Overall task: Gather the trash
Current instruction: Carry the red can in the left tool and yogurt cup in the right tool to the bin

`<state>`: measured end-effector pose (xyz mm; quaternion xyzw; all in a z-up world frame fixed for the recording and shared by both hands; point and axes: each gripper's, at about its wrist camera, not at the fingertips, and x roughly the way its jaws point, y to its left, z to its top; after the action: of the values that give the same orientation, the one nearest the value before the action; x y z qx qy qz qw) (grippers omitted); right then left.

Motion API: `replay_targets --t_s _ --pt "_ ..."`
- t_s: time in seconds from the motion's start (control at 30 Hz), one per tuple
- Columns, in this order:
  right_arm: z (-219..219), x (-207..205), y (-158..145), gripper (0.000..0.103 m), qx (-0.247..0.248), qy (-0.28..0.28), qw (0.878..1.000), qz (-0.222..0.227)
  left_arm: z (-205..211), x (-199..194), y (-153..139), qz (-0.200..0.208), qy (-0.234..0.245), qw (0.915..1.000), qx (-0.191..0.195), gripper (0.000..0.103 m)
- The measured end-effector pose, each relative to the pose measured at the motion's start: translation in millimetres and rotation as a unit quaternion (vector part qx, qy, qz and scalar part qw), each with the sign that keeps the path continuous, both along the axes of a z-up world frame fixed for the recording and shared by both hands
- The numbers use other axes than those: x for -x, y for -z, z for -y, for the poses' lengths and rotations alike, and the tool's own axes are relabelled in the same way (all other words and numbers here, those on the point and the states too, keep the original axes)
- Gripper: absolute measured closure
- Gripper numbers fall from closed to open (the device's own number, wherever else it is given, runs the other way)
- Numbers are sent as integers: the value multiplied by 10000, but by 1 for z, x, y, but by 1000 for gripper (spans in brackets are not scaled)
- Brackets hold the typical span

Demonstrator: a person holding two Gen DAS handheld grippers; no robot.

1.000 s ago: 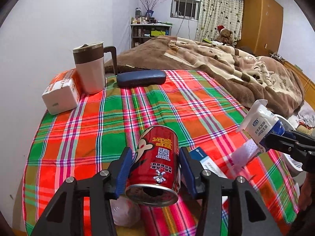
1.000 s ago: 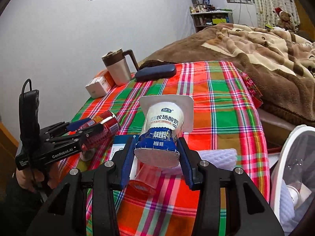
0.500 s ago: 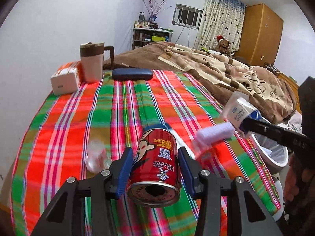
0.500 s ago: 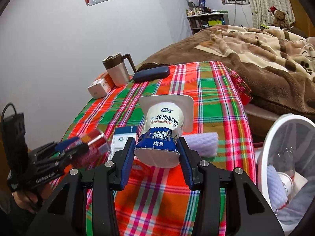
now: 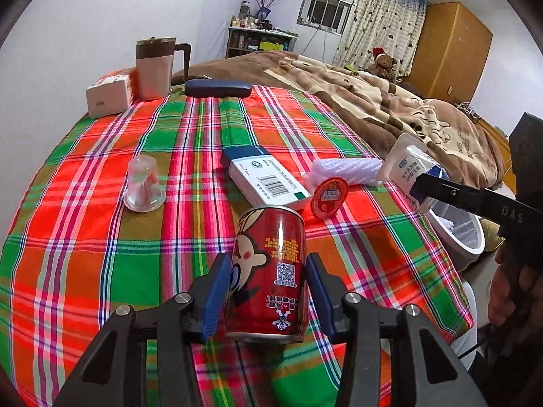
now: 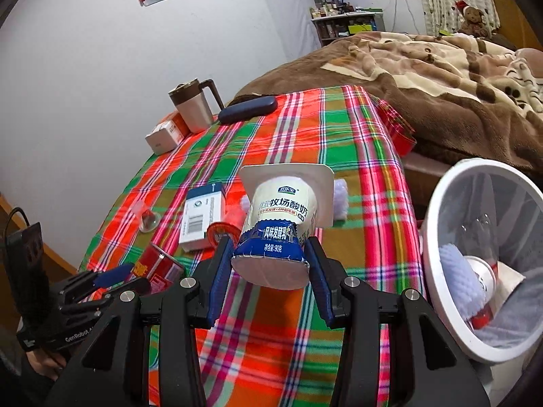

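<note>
Red can (image 5: pixel 268 271) and yogurt cup (image 6: pixel 278 230) now nearer the bin (image 6: pixel 437 210)

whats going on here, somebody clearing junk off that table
Yes. A person with a claw in each hand is collecting trash from the table under the plaid cloth. The left claw grips a red can, and the right claw holds a yogurt cup, both lifted above the cloth. A white bin beside the table already holds some trash. A clear plastic cup, a small box, a red lid and white foam netting lie on the cloth.
</note>
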<state>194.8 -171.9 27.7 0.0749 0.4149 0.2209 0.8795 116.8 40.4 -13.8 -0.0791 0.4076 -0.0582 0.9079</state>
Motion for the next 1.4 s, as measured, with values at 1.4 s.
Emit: replay_targets --t_s 1.4 --pt "89 22 -5 58 -26 1033 9945 182 105 -31 -24 300 984 9947 26 50"
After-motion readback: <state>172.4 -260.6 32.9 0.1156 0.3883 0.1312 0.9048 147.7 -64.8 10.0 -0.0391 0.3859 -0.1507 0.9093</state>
